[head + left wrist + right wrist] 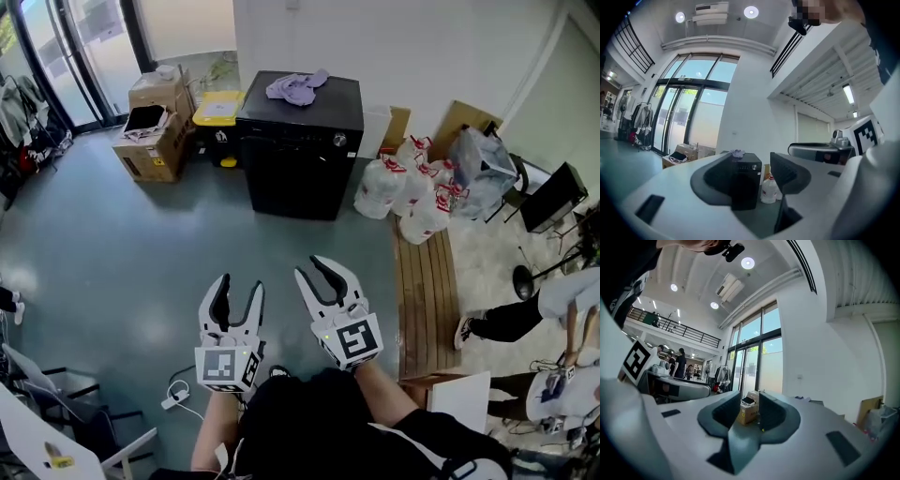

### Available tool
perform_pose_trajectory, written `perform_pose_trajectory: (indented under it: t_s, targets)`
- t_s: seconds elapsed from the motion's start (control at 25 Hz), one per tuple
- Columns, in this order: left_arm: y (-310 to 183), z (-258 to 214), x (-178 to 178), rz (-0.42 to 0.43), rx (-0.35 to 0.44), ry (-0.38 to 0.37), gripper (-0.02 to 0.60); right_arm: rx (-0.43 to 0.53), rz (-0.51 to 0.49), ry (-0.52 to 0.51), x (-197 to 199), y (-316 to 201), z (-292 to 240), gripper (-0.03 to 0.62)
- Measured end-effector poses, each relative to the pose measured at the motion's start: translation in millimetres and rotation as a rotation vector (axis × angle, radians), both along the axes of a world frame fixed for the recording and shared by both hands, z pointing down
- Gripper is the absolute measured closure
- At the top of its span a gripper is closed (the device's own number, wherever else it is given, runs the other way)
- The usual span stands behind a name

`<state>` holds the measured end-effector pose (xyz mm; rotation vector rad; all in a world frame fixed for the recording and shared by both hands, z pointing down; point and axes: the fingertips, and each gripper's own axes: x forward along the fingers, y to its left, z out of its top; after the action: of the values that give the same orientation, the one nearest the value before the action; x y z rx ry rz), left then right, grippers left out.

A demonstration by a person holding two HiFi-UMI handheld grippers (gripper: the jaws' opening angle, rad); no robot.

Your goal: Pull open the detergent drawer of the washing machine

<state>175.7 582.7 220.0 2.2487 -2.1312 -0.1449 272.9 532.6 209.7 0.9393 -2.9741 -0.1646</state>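
Observation:
The black washing machine [298,141] stands against the far wall with a purple cloth [296,86] on its top and a knob [339,139] on its dark front panel. I cannot make out the detergent drawer on that panel. Both grippers are held level, well short of the machine, over the grey floor. My left gripper [240,286] is open and holds nothing; in the left gripper view the machine [746,185] shows far off between its jaws [751,161]. My right gripper [323,272] has a narrower gap, also with nothing in it [751,404].
Cardboard boxes [155,122] and a yellow-lidded bin [217,108] sit left of the machine. White jugs and bags [412,187] crowd its right side beside a wooden pallet [427,281]. A person [553,309] sits at the right. A power strip [175,398] lies on the floor.

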Motion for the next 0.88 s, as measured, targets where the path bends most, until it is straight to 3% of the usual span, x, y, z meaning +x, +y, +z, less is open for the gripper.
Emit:
perform_pose_trajectory:
  t_s: [0.16,0.36,0.64,0.88]
  targets:
    - [-1.4,10.4,-25.0,-0.001,-0.014,0.040,0.333,-0.031,-0.015,0.029,-14.7,0.5,13.5,0.420]
    - [-18.7,27.9,-42.6,0.026,-0.060,0.070,0.333,-0.032,-0.015,0.063,-26.7,-11.7,21.5,0.388]
    - [-61.3,34.2,-60.6,0.006,-0.070,0.076,0.333,-0.071,0.005,0.067,-38.3,-60.6,30.2,0.378]
    - [-125.9,36.7,-78.4,0.001,-0.062,0.068,0.333,-0.052,0.005,0.059,-58.5,-129.3,30.8,0.375]
